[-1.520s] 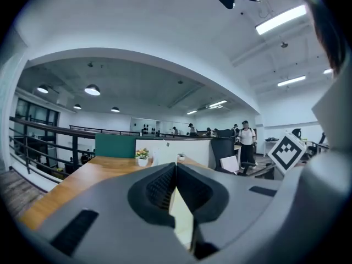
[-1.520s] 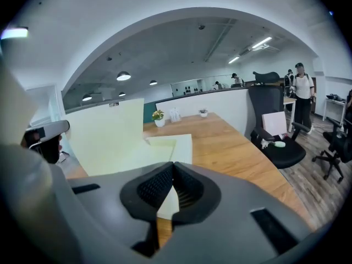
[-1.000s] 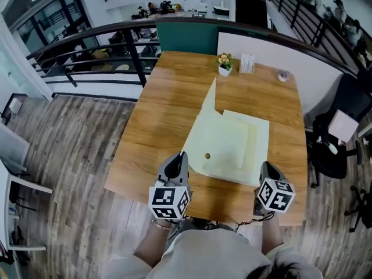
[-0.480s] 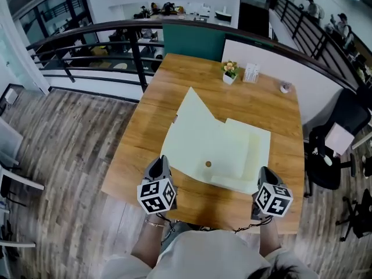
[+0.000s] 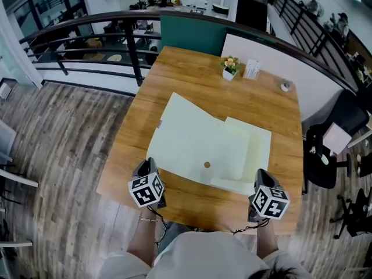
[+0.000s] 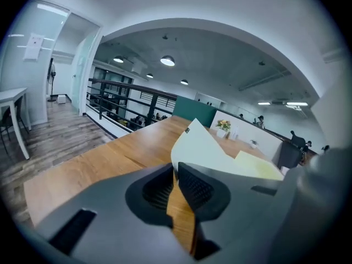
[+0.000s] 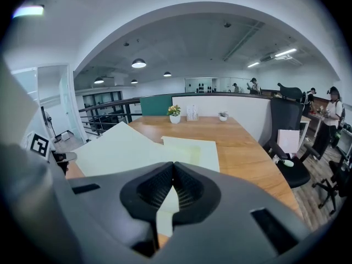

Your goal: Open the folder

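Though flat (seemingly), folder [image 5: 197,144] lies open.

No print is legible; the card [image 5: 251,70] on the table [image 5: 174,74] is too small.

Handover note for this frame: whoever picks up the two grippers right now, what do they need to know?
Left gripper: jaws nearly together on the near left edge of the cover of the pale yellow card folder, just starting to open.
Right gripper: jaws together over the folder's near right corner; a pinch can't be confirmed.
The folder lies on the wooden table, its cover turned out to the left and apparently not quite flat.
Done: the folder is open.
Left: let the cover settle, then draw both grippers clear.
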Action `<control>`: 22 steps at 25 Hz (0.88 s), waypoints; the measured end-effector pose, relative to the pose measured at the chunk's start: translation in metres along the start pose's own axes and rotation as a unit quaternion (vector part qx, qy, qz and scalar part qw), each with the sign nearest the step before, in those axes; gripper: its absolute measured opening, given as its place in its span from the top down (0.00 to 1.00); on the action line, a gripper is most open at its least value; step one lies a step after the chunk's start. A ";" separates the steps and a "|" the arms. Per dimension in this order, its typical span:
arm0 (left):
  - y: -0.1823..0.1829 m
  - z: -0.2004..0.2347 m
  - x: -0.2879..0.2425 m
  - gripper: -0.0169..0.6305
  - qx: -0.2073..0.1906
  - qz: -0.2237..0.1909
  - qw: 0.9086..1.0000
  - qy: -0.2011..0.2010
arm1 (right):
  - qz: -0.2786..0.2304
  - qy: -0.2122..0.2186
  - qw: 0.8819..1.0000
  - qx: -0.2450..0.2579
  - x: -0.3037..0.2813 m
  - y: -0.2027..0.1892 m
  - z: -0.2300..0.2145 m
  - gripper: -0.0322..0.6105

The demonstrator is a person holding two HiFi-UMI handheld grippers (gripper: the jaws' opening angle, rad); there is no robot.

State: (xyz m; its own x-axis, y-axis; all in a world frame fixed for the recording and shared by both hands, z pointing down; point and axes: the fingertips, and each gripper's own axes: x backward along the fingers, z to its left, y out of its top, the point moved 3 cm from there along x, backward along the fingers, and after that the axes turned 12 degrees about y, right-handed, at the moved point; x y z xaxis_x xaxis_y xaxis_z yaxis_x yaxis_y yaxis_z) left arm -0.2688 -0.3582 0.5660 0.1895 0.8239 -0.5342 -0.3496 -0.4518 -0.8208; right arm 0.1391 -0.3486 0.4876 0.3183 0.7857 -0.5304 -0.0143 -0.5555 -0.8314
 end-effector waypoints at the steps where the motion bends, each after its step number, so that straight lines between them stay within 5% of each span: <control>1: -0.004 0.003 -0.004 0.93 -0.005 0.007 1.000 0.006 | 0.003 -0.001 1.000 0.000 -0.001 -0.001 0.000 0.95; 12: -0.034 0.023 -0.043 0.89 -0.015 0.099 0.994 0.043 | 0.024 -0.009 1.000 -0.011 -0.016 -0.011 -0.004 0.95; 22: -0.015 0.022 -0.032 0.84 0.013 0.072 0.997 0.030 | 0.014 -0.008 1.000 -0.022 -0.016 -0.010 -0.006 0.95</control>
State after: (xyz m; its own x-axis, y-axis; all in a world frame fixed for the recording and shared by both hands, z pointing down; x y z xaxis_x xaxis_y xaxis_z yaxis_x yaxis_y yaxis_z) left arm -0.2902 -0.3701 0.5996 0.1897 0.7292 -0.6575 -0.4003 -0.5540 -0.7299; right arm 0.1398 -0.3571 0.5057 0.3038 0.7734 -0.5563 0.0187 -0.5887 -0.8082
